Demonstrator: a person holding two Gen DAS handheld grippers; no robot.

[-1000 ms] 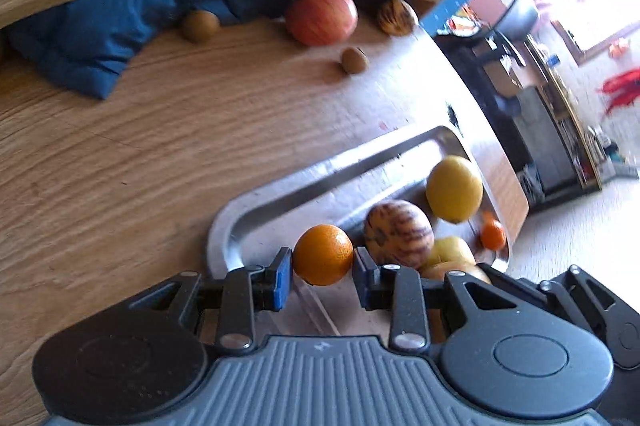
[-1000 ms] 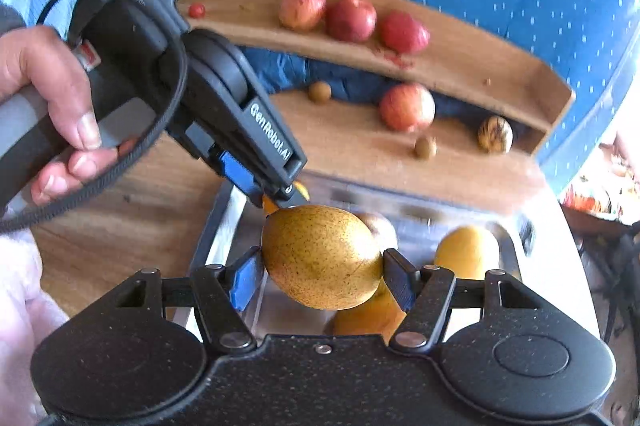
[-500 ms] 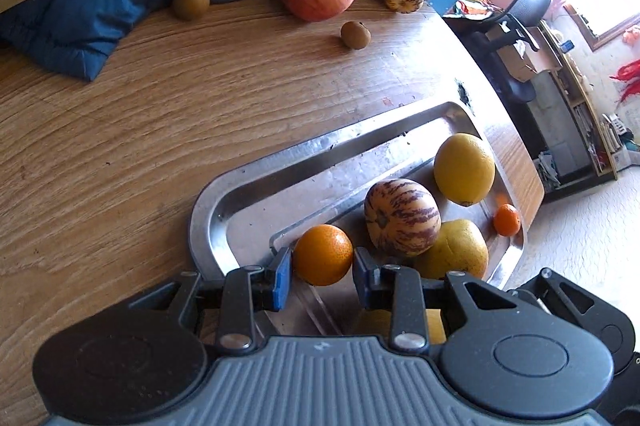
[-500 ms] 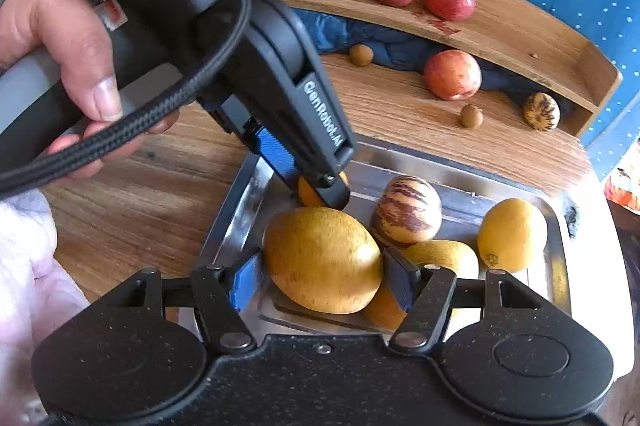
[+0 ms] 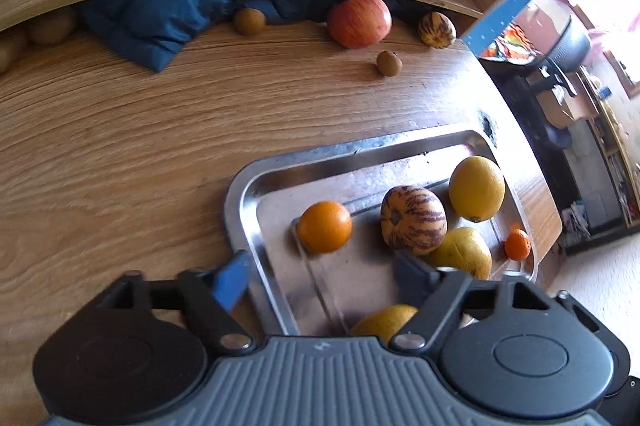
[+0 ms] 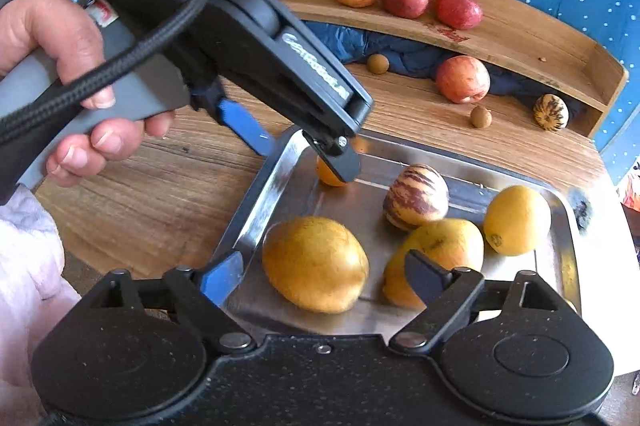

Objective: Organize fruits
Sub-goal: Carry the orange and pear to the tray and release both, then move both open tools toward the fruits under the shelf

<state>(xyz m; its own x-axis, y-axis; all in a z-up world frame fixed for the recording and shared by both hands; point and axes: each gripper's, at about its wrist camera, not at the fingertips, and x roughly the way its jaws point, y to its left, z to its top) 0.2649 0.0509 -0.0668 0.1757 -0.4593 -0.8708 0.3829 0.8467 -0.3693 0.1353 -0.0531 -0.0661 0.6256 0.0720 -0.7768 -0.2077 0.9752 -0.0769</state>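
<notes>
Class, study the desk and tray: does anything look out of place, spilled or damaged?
A red smear stains the upper shelf beside the three red fruits. A crumpled blue cloth is stuffed under that shelf.

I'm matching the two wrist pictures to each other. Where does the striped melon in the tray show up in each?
Left wrist: striped melon, right of centre, beside the orange.
Right wrist: striped melon, centre right.
Shared landmark: steel tray.
</notes>
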